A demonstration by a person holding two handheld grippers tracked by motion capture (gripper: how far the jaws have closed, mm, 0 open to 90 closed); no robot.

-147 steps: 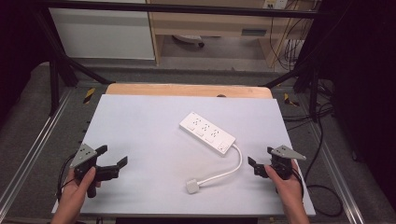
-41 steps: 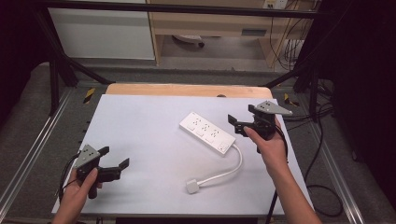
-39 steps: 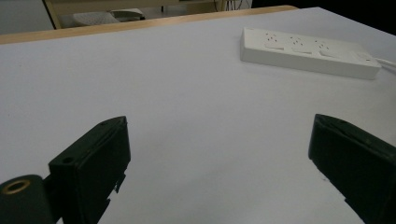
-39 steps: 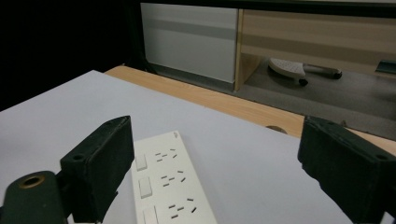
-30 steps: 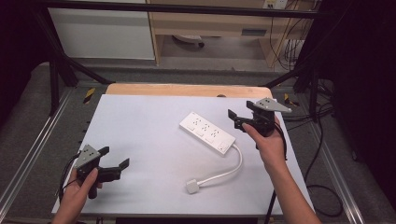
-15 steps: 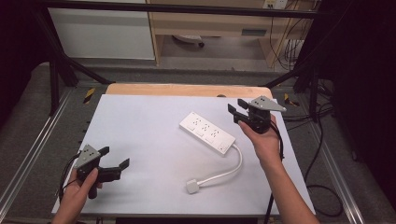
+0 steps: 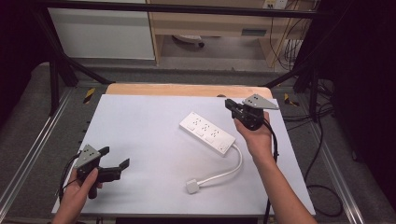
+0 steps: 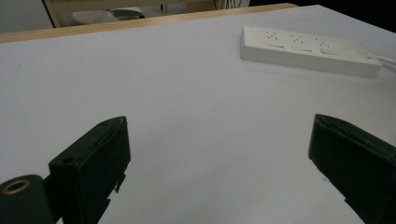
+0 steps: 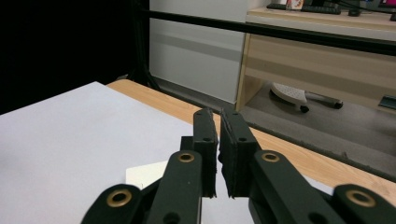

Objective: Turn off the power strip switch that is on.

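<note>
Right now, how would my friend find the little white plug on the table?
Start at the big white table and find the long white power strip near its middle. Follow the white cable curling from its near end toward the person. The plug is the small square block at the cable's tip, lying alone, far smaller than the strip.

Your left claw (image 8: 219, 163) hangs just over the white worktop (image 8: 177, 88) with its two black jaws spread wide apart and nothing between them. Far off to the right lies a white power strip (image 8: 308, 51), flat on the worktop, with its cord (image 8: 387, 60) leaving its right end. A wooden edge (image 8: 140, 21) runs along the worktop's far side.
</note>
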